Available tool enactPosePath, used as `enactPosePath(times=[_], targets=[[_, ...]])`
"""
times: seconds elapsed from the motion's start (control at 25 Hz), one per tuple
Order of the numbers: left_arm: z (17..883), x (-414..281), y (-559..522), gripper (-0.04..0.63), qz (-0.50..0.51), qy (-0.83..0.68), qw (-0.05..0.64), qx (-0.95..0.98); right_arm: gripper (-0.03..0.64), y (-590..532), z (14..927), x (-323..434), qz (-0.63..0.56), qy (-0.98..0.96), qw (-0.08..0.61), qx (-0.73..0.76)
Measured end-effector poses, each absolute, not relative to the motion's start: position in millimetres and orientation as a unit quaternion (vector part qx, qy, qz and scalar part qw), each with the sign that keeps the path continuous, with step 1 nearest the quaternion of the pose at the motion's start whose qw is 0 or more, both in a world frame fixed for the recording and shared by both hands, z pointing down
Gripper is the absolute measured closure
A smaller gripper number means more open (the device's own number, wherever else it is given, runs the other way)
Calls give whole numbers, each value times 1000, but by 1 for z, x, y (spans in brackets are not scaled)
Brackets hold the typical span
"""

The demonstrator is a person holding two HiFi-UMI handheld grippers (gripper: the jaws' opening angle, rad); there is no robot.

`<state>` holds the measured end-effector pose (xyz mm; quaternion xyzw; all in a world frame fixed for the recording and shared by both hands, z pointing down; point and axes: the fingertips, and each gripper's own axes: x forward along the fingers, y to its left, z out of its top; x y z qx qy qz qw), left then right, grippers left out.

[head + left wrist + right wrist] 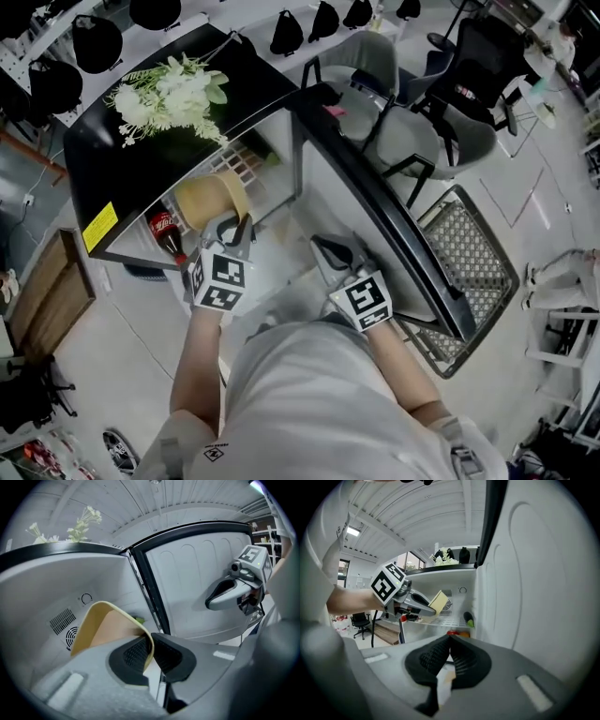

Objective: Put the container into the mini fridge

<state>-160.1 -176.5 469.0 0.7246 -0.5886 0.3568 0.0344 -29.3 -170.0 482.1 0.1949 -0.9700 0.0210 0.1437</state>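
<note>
The mini fridge (141, 164) stands with its door (375, 211) swung open to the right. A tan, cream-rimmed container (211, 199) hangs at the fridge opening, with my left gripper (234, 227) shut on its rim. In the left gripper view the pads (136, 656) pinch the container (110, 625) wall, with the white fridge interior behind. My right gripper (328, 248) is shut and empty, close to the inner side of the door. The right gripper view shows its jaws (450, 641) closed together, and beyond them the left gripper (425, 606) with the container (439, 601) at the shelf.
White flowers (169, 94) lie on the fridge's black top. A cola bottle (169, 236) lies low in the fridge. A dark green-tipped item (468, 619) sits on the wire shelf. Grey chairs (412, 131) and a mesh basket (469, 253) stand beyond the door.
</note>
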Motion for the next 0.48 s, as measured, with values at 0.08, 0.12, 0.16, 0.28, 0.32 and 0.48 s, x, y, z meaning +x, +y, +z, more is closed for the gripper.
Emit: enactPosePath(times=[0.08, 0.12, 0.16, 0.28, 0.32, 0.48], targets=[[473, -167, -186, 572, 364, -584, 39, 725, 614, -172, 481, -29, 21, -969, 143, 199], [475, -171, -190, 572, 367, -582, 42, 724, 614, -172, 481, -29, 21, -969, 143, 201], [478, -175, -194, 571, 371, -580, 46, 723, 614, -173, 481, -29, 20, -969, 142, 202], [485, -186, -206, 571, 388, -577, 50, 717, 614, -175, 481, -30, 21, -968, 142, 206], [487, -190, -210, 571, 393, -577, 51, 714, 614, -175, 481, -30, 23, -968, 141, 207], [493, -202, -226, 571, 407, -576, 52, 707, 614, -176, 480, -31, 25, -968, 138, 209]])
